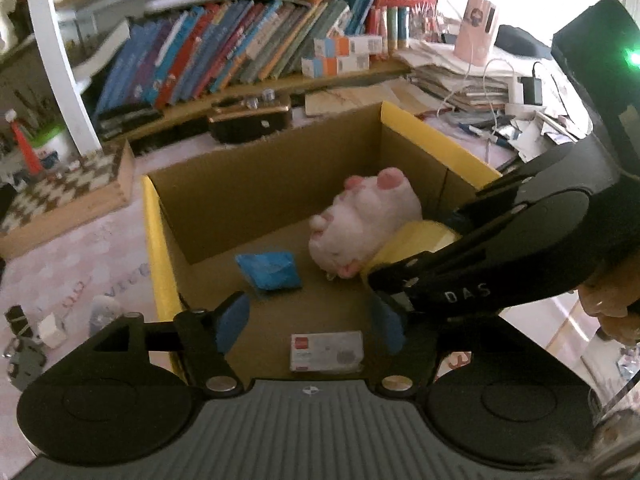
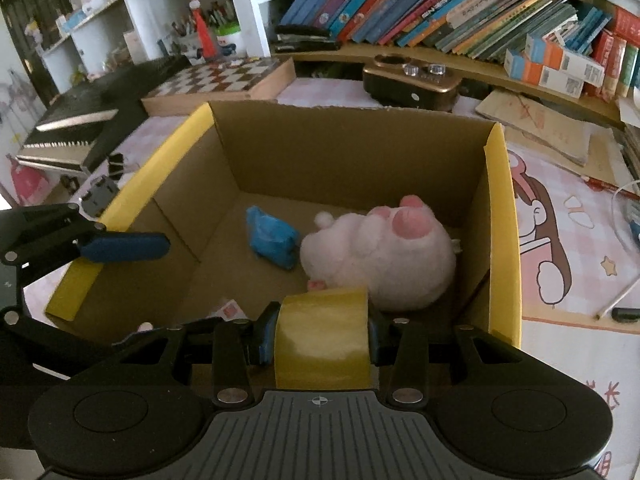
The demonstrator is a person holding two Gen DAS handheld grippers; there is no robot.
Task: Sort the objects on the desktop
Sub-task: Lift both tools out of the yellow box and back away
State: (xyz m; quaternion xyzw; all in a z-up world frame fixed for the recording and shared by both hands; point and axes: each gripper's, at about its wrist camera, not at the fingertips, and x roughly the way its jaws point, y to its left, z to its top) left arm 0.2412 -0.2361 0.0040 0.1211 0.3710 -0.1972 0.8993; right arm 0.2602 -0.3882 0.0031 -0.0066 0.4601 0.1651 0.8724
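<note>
Yellow tape roll [image 2: 322, 336] sits clenched in the right gripper [image 2: 320, 338] above the cardboard box [image 2: 352, 160]; left gripper [image 1: 310, 322] hovers released; pink plush [image 2: 380, 256] crowds a blue packet [image 2: 272, 240]; chessboard [image 2: 224, 76] behind.

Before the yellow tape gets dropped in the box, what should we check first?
1. Right gripper has its jaws shut on the yellow tape roll: ok.
2. Tape is over the cardboard box, inside its walls: ok.
3. Bare box floor below the tape: cannot tell; the pink plush toy lies close.
4. Left gripper open and empty: ok.
5. Blue packet out of the way: ok.
</note>
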